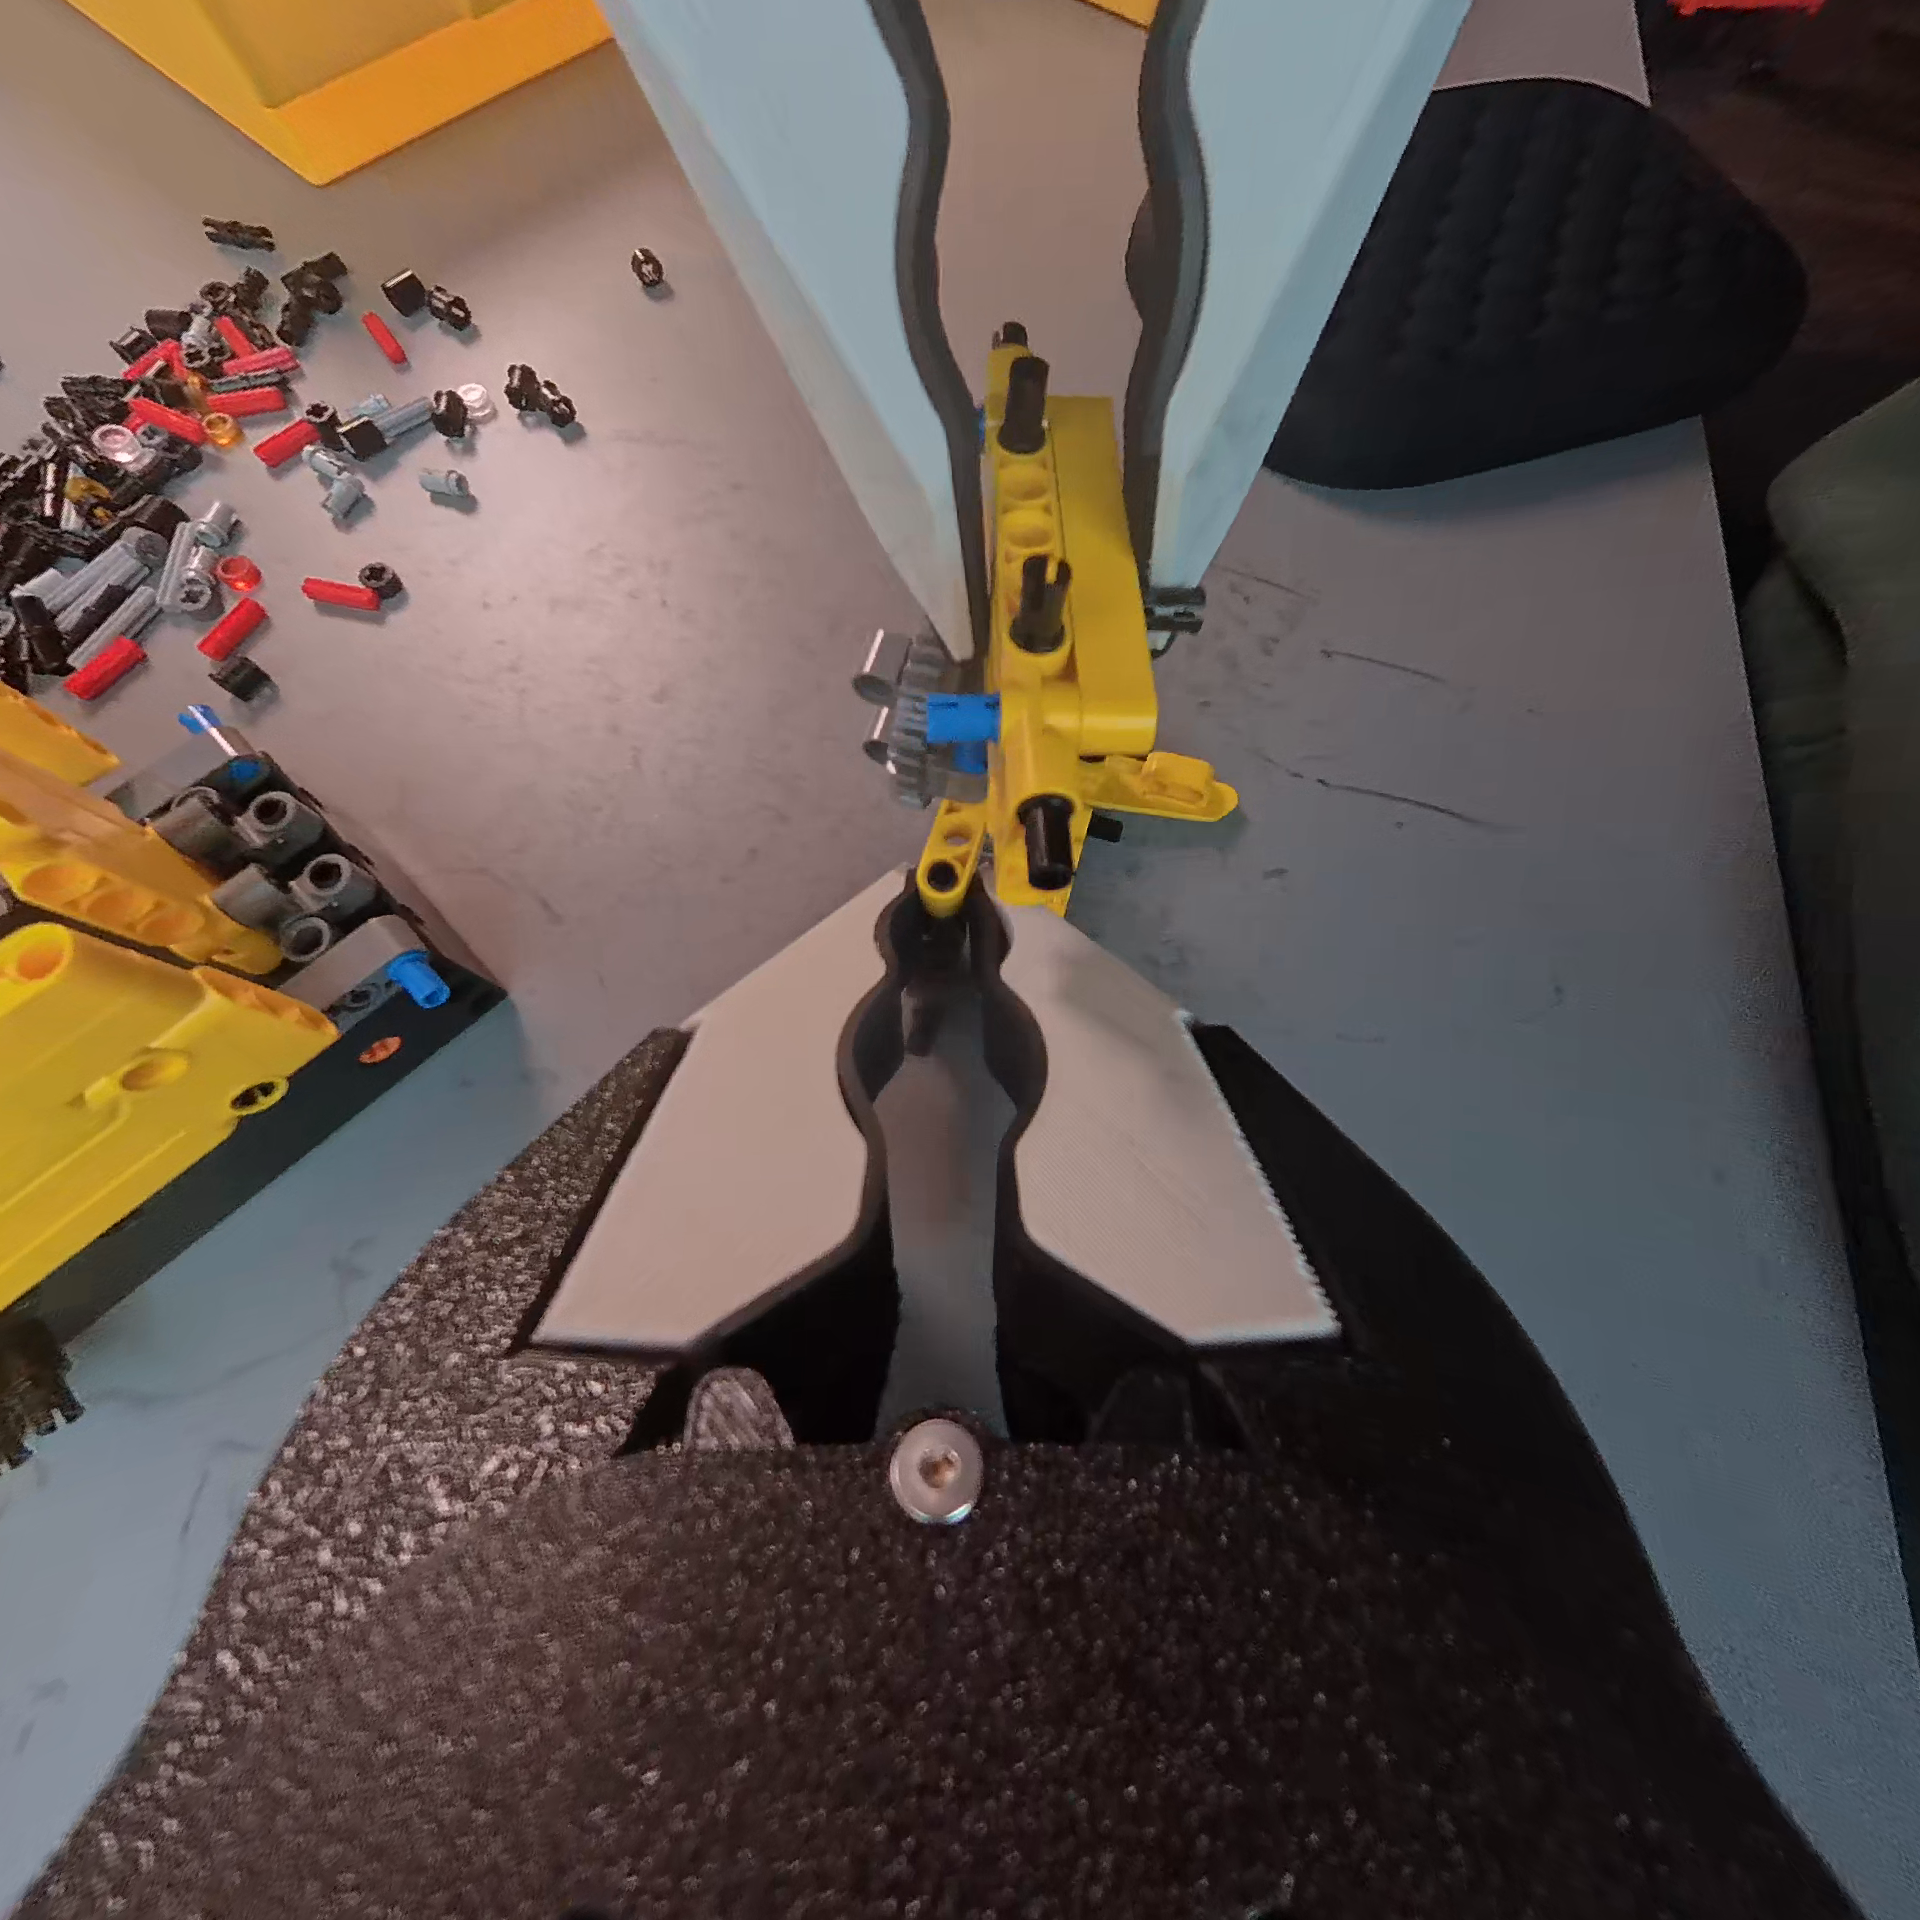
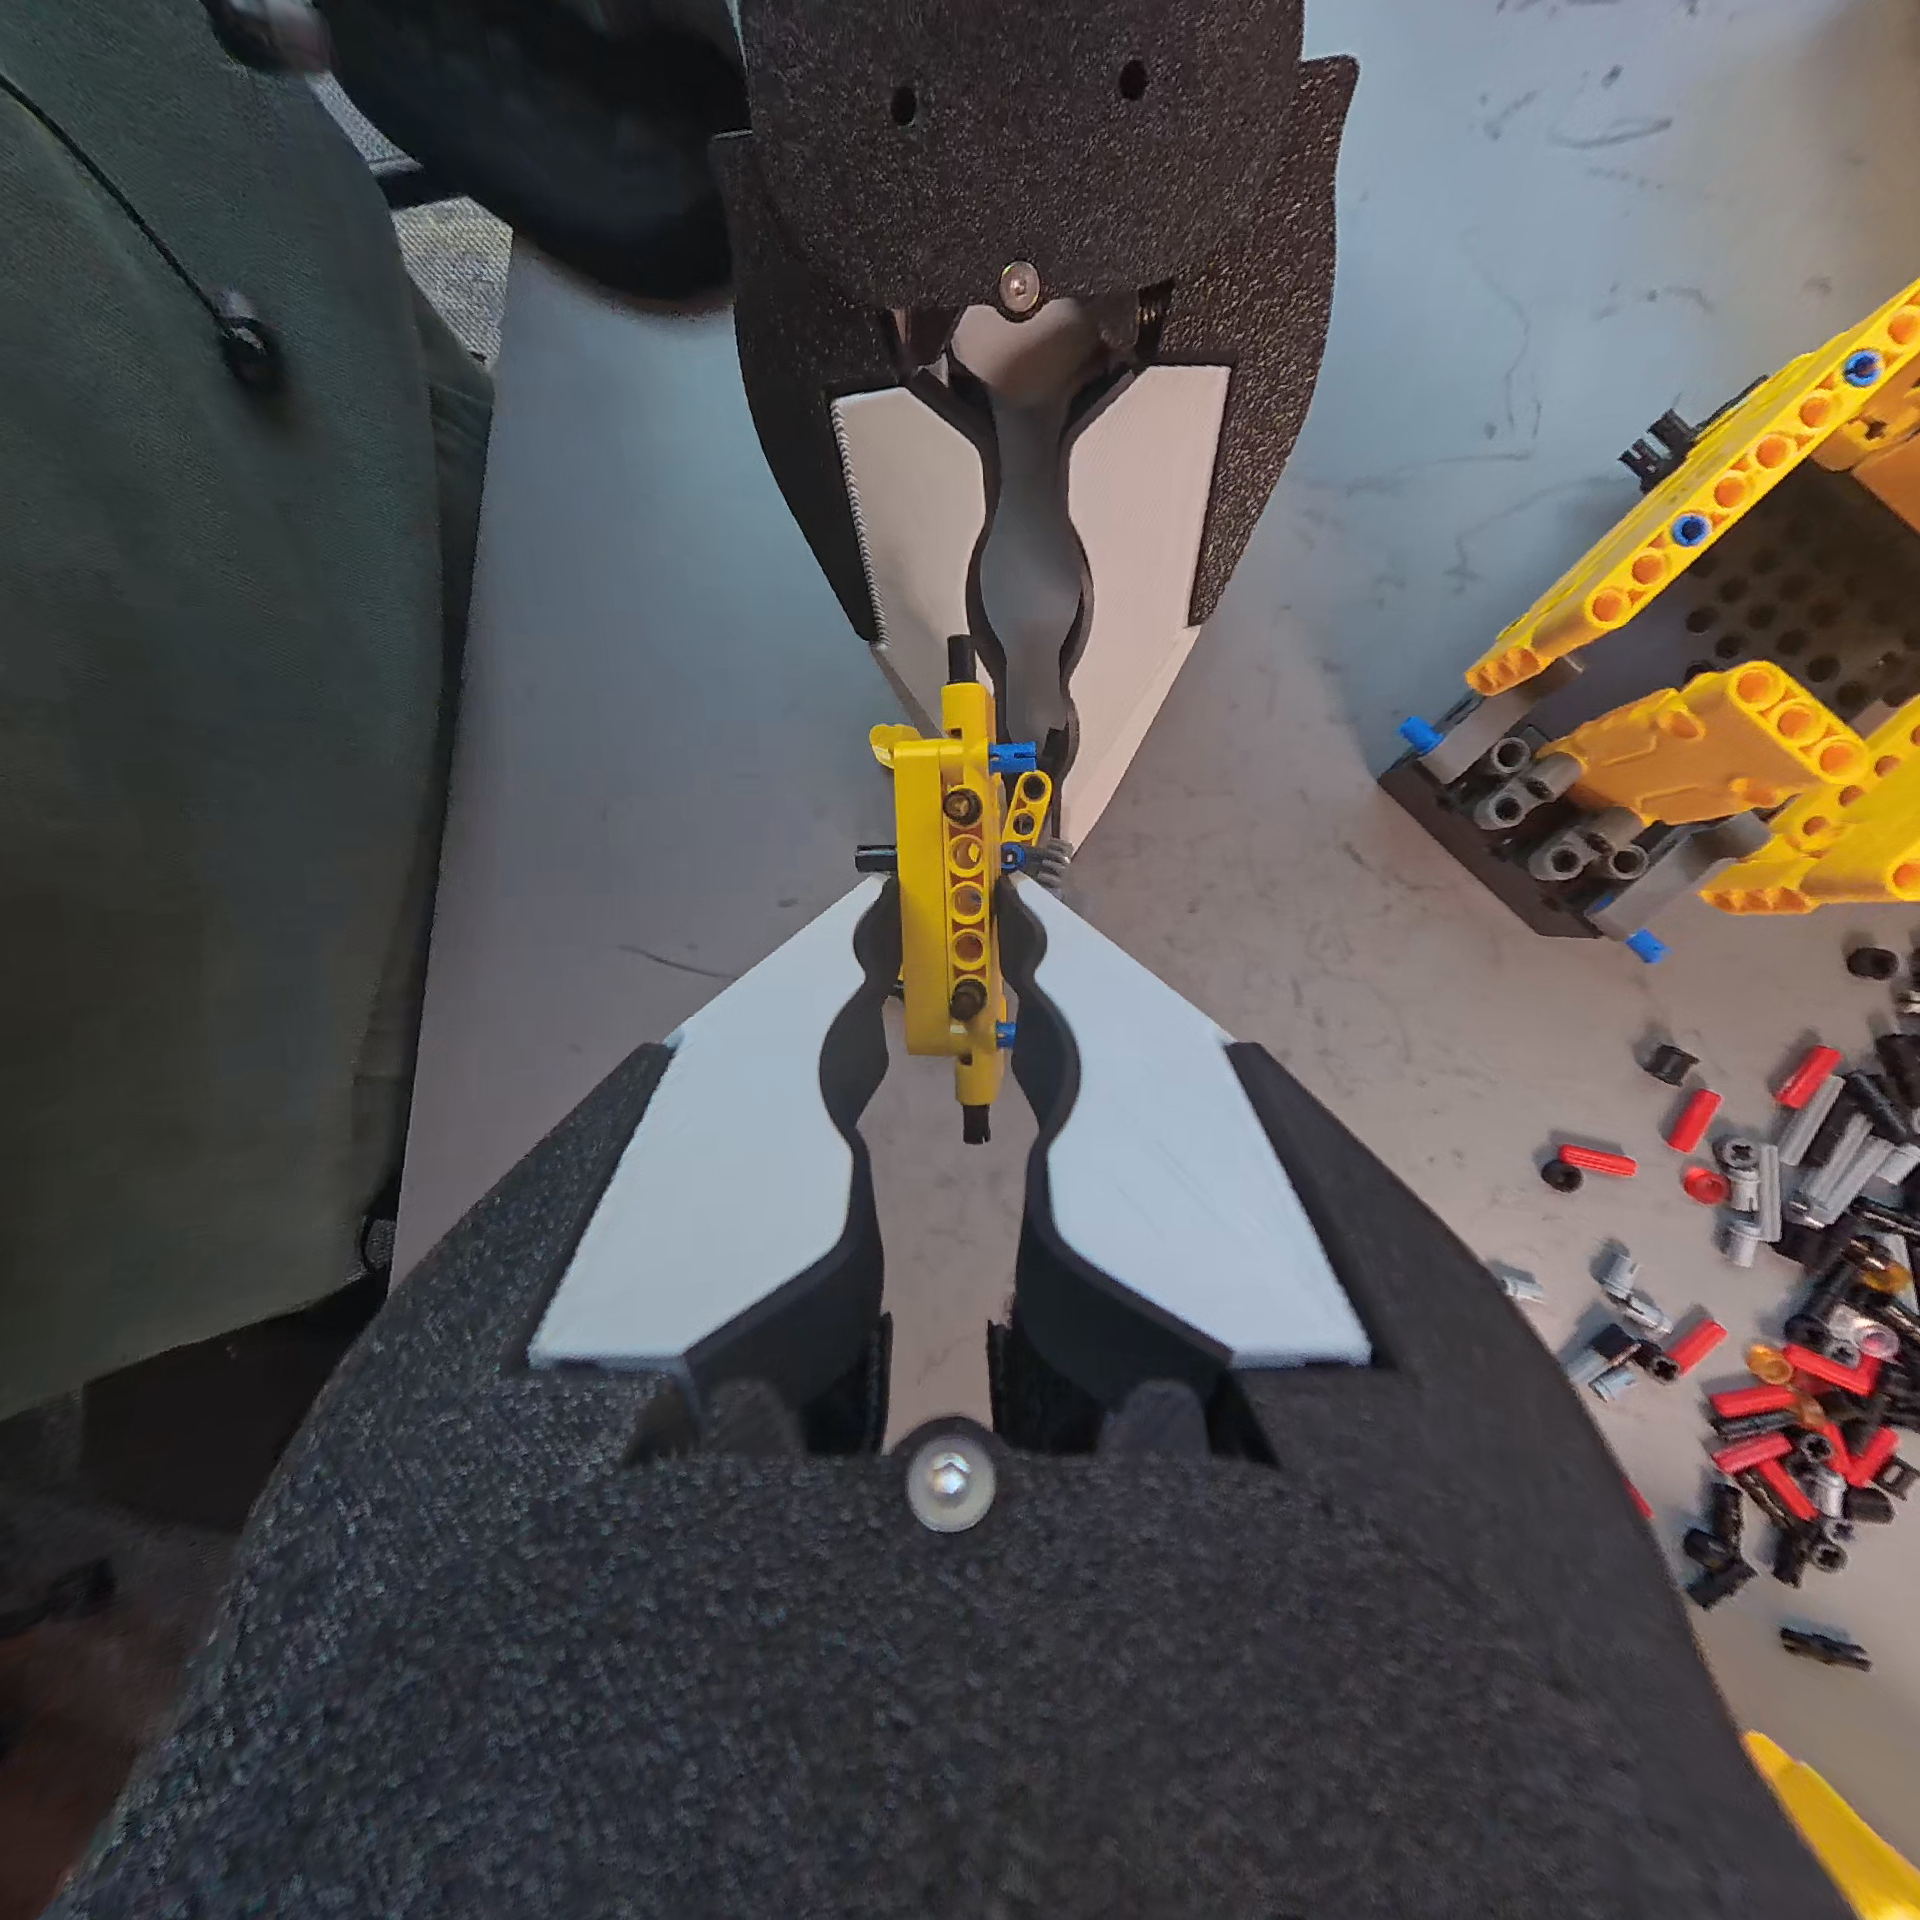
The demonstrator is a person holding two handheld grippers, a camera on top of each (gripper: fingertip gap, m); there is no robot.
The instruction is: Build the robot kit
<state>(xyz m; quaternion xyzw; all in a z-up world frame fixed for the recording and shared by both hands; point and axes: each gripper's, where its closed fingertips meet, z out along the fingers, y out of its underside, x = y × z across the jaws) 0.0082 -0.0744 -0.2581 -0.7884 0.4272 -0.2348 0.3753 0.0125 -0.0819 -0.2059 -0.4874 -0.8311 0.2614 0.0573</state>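
A small yellow beam assembly [image 1: 1070,644] with black pins, blue pins and a grey gear [image 1: 902,727] is held above the grey table [image 1: 1455,1091] between both grippers. My left gripper [image 1: 943,920] is shut on the thin yellow link at its near end. My right gripper [image 1: 1068,623] comes in from the top with its fingers closed on the sides of the long beam. In the right wrist view my right gripper [image 2: 954,888] clamps the assembly [image 2: 956,914], and the left gripper [image 2: 1029,774] meets it from the far side.
A pile of small red, black and grey pins [image 1: 156,468] lies on the table, also in the right wrist view [image 2: 1818,1299]. A large yellow and black model [image 1: 156,987] stands beside it. A yellow bin [image 1: 343,83] sits at the back. A person's dark green clothing [image 2: 208,727] is at the table's edge. Tip to tip, the grippers are about 6 centimeters apart.
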